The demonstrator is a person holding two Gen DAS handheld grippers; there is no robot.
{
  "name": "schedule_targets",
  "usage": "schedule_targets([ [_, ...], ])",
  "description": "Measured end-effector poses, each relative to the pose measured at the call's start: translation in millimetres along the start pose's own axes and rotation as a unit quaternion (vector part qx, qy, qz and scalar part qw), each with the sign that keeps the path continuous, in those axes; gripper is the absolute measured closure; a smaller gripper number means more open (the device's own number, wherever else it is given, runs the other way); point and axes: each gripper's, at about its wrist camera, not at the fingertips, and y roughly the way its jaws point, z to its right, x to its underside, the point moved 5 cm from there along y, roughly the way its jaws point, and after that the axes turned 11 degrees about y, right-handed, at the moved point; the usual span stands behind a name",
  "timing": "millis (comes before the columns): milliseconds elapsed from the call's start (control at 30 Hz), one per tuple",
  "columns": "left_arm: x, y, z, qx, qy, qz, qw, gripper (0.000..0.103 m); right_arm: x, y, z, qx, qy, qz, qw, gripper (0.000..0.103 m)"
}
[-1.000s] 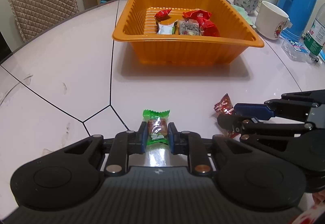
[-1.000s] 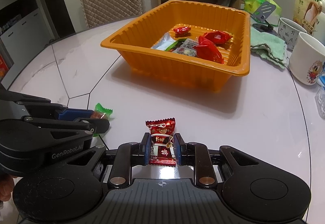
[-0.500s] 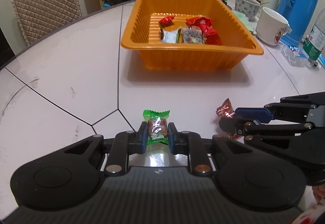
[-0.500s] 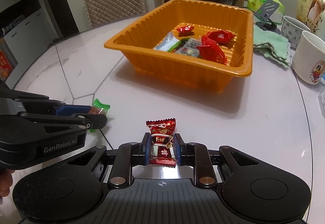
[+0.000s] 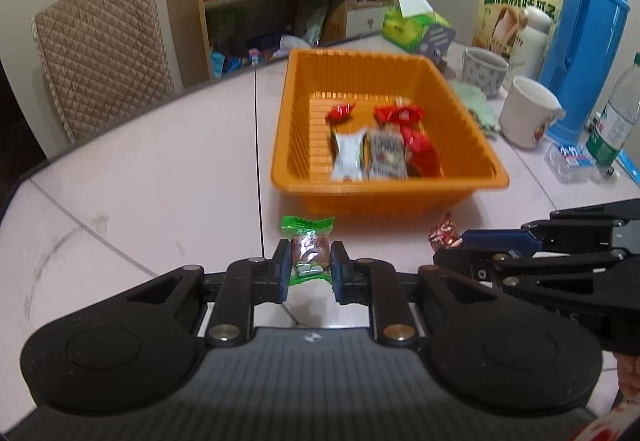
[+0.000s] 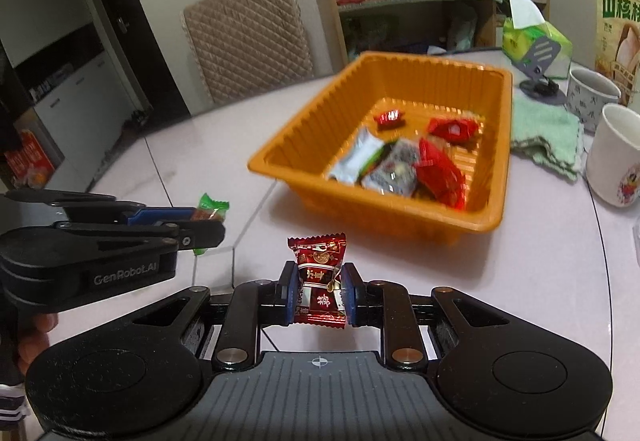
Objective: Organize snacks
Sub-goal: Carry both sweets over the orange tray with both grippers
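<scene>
My left gripper [image 5: 308, 265] is shut on a green-wrapped candy [image 5: 307, 245], held clear above the pale table in front of the orange tray [image 5: 400, 183]. My right gripper [image 6: 319, 287] is shut on a dark red candy [image 6: 319, 273], also lifted off the table. Each gripper shows in the other's view: the right gripper [image 5: 448, 247] at the right with its red candy [image 5: 442, 235], the left gripper [image 6: 212, 219] at the left with the green candy [image 6: 210, 207]. The tray [image 6: 502, 161] holds several wrapped snacks [image 6: 394, 169], red, white and grey.
White mugs [image 5: 526, 113], a blue thermos [image 5: 584, 37], a water bottle [image 5: 618, 113], a green cloth [image 6: 548, 133], a tissue box [image 5: 412, 25] and a food box [image 5: 516, 5] crowd the table right of the tray. A quilted chair [image 5: 100, 49] stands at the far left edge.
Both grippers have risen with their candies and tilted up; the tray now sits lower and closer in both views, and the shelf with the oven has come into view.
</scene>
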Motion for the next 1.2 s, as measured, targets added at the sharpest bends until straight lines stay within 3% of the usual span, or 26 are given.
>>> schedule_targets([
  [233, -39.4, 8.4, -9.8, 0.016, 0.001, 0.030, 0.9994, 0.085, -31.8, -1.7, 1.5, -0.019, 0.019, 0.023, 0.999, 0.080],
  [500, -86.4, 34.9, -16.6, 0.029, 0.009, 0.051, 0.9982, 0.085, -81.3, 11.4, 29.2, -0.023, 0.076, 0.053, 0.995, 0.080],
  [833, -131.4, 88.0, -19.9, 0.043, 0.019, 0.038, 0.9982, 0.085, -131.9, 40.2, 62.3, -0.023, 0.133, 0.068, 0.988, 0.080],
  [1200, -156.0, 143.6, -20.1, 0.039, 0.037, 0.016, 0.9984, 0.085, -169.5, 83.2, 89.4, -0.016, 0.153, 0.065, 0.986, 0.080],
])
